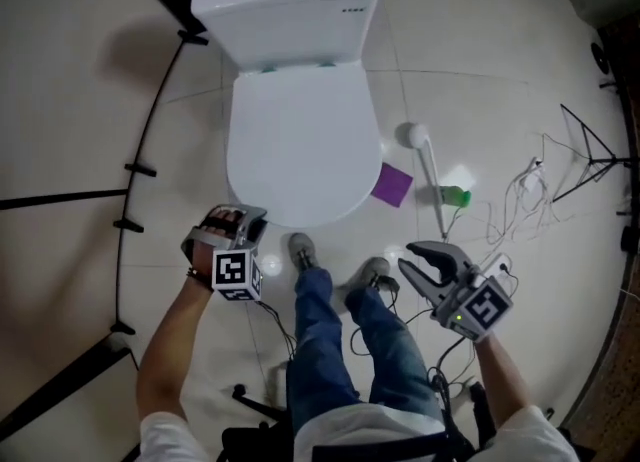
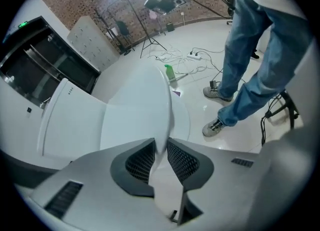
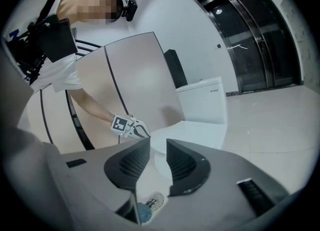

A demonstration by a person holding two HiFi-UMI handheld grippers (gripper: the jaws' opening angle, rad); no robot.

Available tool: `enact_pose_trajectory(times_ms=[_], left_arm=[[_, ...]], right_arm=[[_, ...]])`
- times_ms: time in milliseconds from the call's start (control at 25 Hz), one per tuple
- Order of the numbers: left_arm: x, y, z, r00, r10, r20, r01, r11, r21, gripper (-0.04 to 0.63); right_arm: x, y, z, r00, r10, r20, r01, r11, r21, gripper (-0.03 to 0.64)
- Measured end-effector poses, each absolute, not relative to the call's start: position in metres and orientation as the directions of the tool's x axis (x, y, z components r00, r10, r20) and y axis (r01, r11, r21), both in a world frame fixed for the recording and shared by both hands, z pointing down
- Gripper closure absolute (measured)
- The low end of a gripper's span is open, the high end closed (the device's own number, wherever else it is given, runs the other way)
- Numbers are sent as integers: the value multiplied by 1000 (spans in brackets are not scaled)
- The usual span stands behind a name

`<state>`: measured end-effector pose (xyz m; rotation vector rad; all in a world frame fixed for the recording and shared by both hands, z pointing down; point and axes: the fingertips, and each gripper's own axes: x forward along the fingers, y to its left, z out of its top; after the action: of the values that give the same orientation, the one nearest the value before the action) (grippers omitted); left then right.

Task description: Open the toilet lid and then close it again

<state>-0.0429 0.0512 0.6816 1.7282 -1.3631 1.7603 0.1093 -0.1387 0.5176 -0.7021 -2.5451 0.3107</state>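
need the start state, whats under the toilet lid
The lid is down. Only a thin white rim shows beneath its edge; the seat's top and the bowl's inside are covered.

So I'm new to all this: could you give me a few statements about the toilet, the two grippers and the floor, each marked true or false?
1. The toilet lid stands upright against the tank. False: it lies down flat, closed.
2. The lid's front edge sits between the jaws of the left gripper. True.
3. The right gripper holds the green bottle. False: nothing is between its jaws, and the bottle lies on the floor.
4. A purple square lies on the floor beside the toilet. True.
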Motion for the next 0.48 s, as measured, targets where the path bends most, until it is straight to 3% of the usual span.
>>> enact_pose_trajectory(times_ms=[480], left_arm=[[-14, 55, 810, -54, -250, 967, -902, -402, -154, 488]], right_arm=[[119, -98, 577, -680, 619, 392, 515, 784, -345, 522]])
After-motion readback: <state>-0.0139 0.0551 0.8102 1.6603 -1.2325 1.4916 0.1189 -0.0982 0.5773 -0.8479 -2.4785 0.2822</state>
